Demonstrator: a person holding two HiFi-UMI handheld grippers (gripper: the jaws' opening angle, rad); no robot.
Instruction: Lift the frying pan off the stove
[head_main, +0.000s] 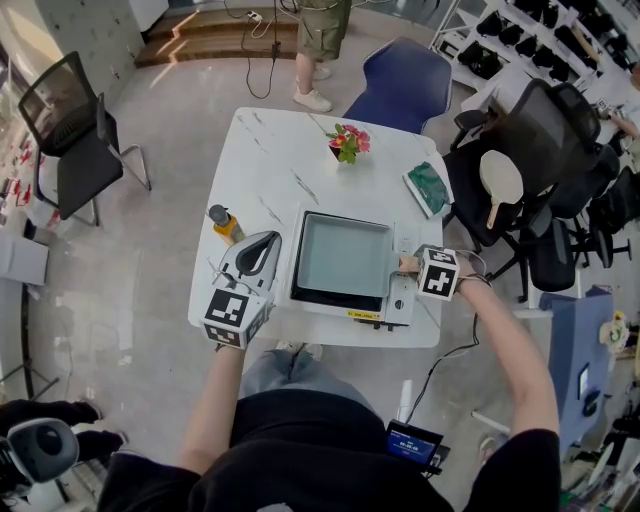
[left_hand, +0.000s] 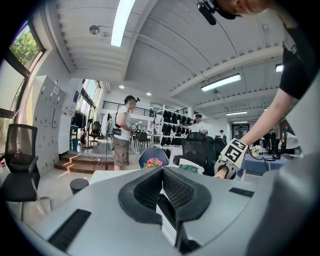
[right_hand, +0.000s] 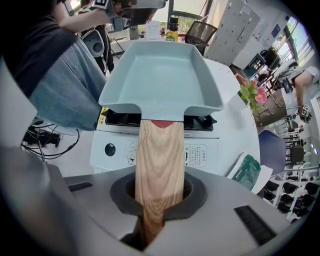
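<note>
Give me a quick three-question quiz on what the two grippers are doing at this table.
1. True or false: the left gripper holds the frying pan.
2. What is the right gripper shut on? A: the pan's handle. B: a spatula. C: a pot lid.
3. Fill the gap: the handle looks made of ____.
Key: 1 false, its jaws are together with nothing between them; 2 A; 3 wood.

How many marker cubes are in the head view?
2. One cube is on the left gripper, at the table's near left edge; the other on the right gripper, gripping the frying pan's handle. None looks hidden.
</note>
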